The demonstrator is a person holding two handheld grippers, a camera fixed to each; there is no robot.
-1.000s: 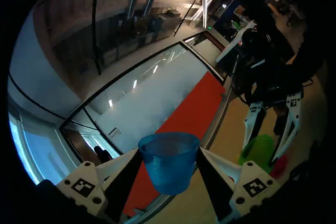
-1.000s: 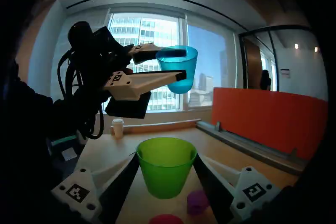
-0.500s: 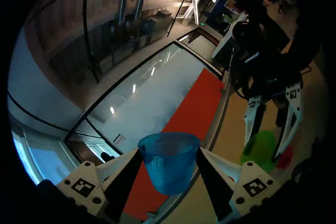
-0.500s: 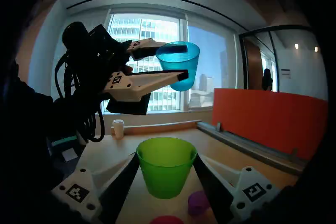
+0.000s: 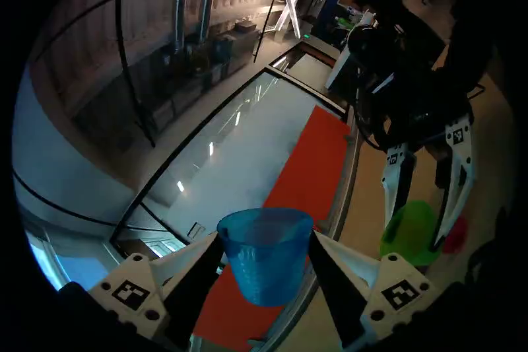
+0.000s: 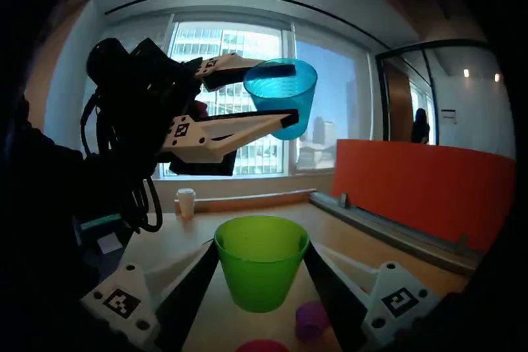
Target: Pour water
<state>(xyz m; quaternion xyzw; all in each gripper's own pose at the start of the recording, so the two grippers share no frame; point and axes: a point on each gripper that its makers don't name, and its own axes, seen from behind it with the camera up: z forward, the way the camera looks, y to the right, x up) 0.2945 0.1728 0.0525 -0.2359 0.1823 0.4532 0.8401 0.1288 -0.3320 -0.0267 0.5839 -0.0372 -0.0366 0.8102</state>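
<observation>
My left gripper point(image 5: 265, 261) is shut on a blue translucent cup point(image 5: 265, 253), held high in the air and tilted. In the right gripper view that same blue cup point(image 6: 280, 98) hangs above and a little behind the green cup point(image 6: 261, 261), with the left gripper point(image 6: 284, 94) pinching its sides. My right gripper point(image 6: 261, 266) is shut on the green cup, upright over the wooden table point(image 6: 343, 233). The left gripper view shows the green cup point(image 5: 410, 232) and the right gripper point(image 5: 426, 243) low at the right. Water cannot be made out.
A purple lid point(image 6: 310, 317) and a pink round piece point(image 6: 262, 345) lie on the table under the green cup. A small white paper cup point(image 6: 185, 201) stands by the window sill. An orange partition point(image 6: 422, 183) runs along the right edge.
The left gripper has tipped the blue cup a little further, its rim now leaning towards the green cup. The right gripper and the green cup have stayed put.
</observation>
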